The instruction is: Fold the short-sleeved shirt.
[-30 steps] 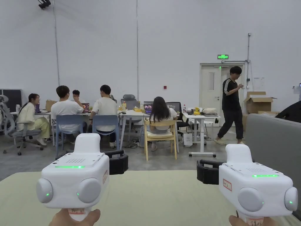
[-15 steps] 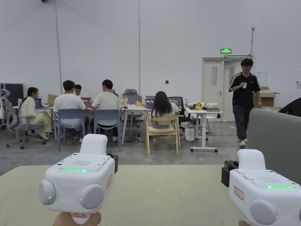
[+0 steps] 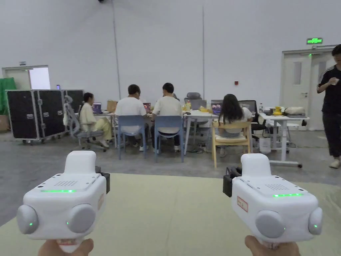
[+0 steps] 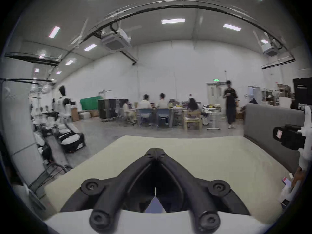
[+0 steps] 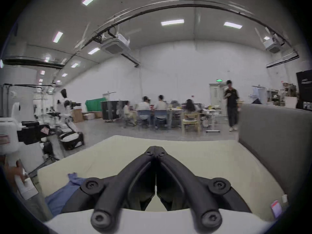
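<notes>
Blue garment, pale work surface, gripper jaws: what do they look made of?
Blue shirt: soft woven fabric, matte, rumpled folds. Work surface: pale yellow-green cloth or padded cover, matte, faint creases; exact material unclear. Right gripper jaws: matte black moulded plastic, likely, with bolt heads.

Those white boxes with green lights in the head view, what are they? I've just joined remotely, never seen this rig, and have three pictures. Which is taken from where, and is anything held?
They are two handheld grippers: the left gripper and the right gripper, each held from below by the person's hand. The head view looks over them from the person's head. The two round pictures come from cameras riding on each gripper, with its own black jaws at the bottom. Both pairs of jaws are closed together on nothing. Below lies a pale mat; the blue shirt lies on its near edge in the right gripper view, untouched.
</notes>
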`<state>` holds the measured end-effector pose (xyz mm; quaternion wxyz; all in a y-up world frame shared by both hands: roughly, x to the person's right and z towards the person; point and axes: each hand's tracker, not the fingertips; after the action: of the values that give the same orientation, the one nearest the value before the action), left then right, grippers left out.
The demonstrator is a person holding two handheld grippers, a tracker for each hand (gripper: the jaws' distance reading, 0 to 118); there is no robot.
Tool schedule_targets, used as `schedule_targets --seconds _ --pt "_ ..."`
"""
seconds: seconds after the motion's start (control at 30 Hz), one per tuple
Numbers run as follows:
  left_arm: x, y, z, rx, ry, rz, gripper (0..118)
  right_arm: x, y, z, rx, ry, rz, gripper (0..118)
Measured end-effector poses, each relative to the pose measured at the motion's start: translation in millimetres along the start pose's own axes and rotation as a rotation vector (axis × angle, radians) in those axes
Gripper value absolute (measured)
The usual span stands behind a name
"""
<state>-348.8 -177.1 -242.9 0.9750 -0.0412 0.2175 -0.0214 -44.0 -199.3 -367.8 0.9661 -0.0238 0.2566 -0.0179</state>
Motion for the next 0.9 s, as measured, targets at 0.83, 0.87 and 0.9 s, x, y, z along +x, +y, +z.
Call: schedule_targets --seconds 0.83,0.87,0.9 --pt "-109.5 -151.6 -81.4 -0.396 0.06 0.024 102 -116.1 -58.6 -94.4 -0.147 0.219 0.093 3" --pt "-103.1 -169.4 -94.2 -0.428 0.055 0.012 102 -109.3 -66.8 -101.0 -0.168 0.206 0.107 3" --pt "-98.2 -188.5 -108.3 -0.477 0.042 0.022 102 -102.4 -75.3 -108.0 -0.186 0.198 0.117 3"
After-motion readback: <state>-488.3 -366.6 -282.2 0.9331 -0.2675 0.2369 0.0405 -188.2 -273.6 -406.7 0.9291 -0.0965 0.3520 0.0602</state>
